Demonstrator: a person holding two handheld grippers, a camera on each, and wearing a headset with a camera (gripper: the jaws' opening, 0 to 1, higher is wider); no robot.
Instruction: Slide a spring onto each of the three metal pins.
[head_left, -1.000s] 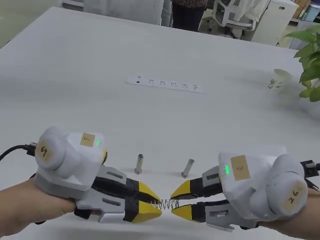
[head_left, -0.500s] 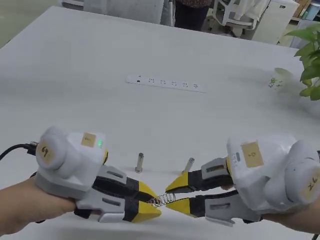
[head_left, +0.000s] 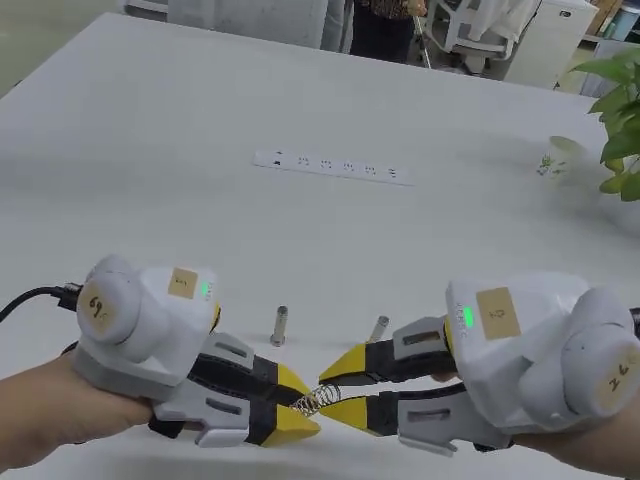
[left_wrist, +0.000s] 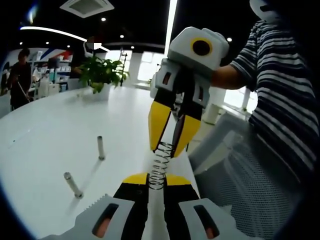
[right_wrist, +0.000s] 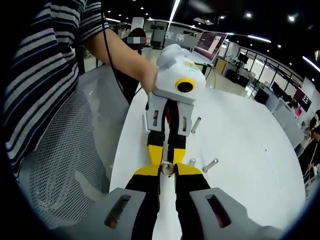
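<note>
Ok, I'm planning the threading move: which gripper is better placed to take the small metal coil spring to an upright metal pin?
Probably right: the left gripper and right gripper both pinch the small metal coil spring, but the right's tips sit beside an upright metal pin.

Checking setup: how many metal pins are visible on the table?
2. One pin stands ahead of the left claw; the other pin sits beyond the right claw. A third may hide behind the claws holding the spring.

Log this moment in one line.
left gripper: shut on coiled metal spring | right gripper: shut on spring's other end | two grey metal pins: bare
</note>
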